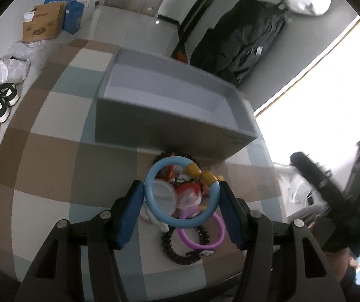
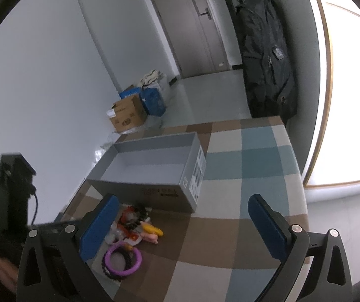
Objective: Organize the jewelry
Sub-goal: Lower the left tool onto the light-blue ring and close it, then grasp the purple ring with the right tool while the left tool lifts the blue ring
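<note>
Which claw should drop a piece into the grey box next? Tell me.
Left. The left claw already grips the blue ring, close to the grey box. The right claw is open and holds nothing.

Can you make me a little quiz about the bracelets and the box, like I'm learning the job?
1. True or false: the left gripper is shut on the blue ring.
2. What colour is the ring lying flat nearest the right gripper? A green, B purple, C red.
3. Fill in: the grey box behind the jewelry pile has ____ inside it.

Key: 1 true. 2 B. 3 nothing.
</note>
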{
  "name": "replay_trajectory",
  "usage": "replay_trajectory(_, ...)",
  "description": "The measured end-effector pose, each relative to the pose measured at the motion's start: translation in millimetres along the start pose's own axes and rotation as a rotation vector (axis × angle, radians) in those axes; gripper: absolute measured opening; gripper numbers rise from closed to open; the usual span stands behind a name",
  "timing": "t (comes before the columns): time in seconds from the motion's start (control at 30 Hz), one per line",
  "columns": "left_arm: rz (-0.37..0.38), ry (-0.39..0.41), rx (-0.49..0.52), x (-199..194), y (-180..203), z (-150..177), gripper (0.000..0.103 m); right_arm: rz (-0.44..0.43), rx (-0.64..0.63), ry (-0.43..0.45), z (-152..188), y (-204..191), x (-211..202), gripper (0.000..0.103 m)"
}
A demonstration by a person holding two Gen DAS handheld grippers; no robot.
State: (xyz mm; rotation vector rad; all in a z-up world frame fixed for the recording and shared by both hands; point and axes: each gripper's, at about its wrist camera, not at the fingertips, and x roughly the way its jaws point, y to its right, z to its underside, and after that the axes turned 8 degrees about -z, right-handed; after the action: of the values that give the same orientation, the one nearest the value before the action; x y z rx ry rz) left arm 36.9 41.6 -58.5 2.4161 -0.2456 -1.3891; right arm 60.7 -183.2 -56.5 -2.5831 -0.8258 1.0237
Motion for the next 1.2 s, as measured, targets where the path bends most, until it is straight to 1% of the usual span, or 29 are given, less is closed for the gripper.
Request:
replay_trajectory(0.13,0.040,0.052,-0.041,-15.0,-10.0,-6.3,0.054,-0.030,-0.010,-0.057,5.4,-5.5,5.9,0.103)
replay_trajectory(0.23,0.041,0.081,-0.065,-22.6,-16.8,-9.6,0.054,-0.077,-0.005,-0.114,11.4,-9.9,11.6,0.103)
replay_trajectory(0.4,0.053,0.125,-0.109,-37.1,-27.7,-12.5,0.054,-0.159,0.029,-0.179,22.1,-17.8,18.6,0.103)
replay_trajectory(0.47,0.049,0.140,-0.117,-40.6,-26.4,-13.3,0.054,-0.202,0.039,-0.216,27.8,-22.9,23.8,0.101)
replay_trajectory(0.53,0.051,0.153,-0.126,-44.2,-25.7,-14.6,0.054,-0.211,0.014,-0.248,33.2,-31.6,29.5,0.096)
replay_trajectory(0.6,0.057,0.163,-0.134,-47.5,-27.4,-15.9,0.054,-0.204,-0.039,-0.282,39.8,-43.5,36.5,0.095)
replay_trajectory(0.63,0.060,0.166,-0.138,-48.1,-28.2,-17.0,0.054,-0.201,-0.052,-0.287,41.5,-46.7,38.5,0.093)
replay_trajectory(0.77,0.066,0.181,-0.145,-53.6,-33.4,-17.4,0.054,-0.195,-0.108,-0.317,48.8,-59.7,47.1,0.090)
replay_trajectory(0.93,0.065,0.183,-0.153,-57.0,-37.8,-16.1,0.054,-0.157,-0.164,-0.354,54.9,-67.5,58.9,0.074)
replay_trajectory(0.97,0.066,0.186,-0.155,-57.9,-38.9,-15.8,0.054,-0.137,-0.185,-0.366,57.4,-69.6,61.9,0.072)
replay_trajectory(1.03,0.068,0.187,-0.154,-59.0,-39.9,-15.4,0.054,-0.114,-0.213,-0.364,60.0,-73.4,64.5,0.060)
replay_trajectory(1.1,0.066,0.187,-0.154,-59.2,-39.6,-14.9,0.054,-0.109,-0.230,-0.362,60.8,-75.6,63.7,0.052)
replay_trajectory(1.2,0.064,0.182,-0.145,-59.0,-39.1,-14.7,0.054,-0.113,-0.223,-0.352,59.3,-72.8,62.3,0.051)
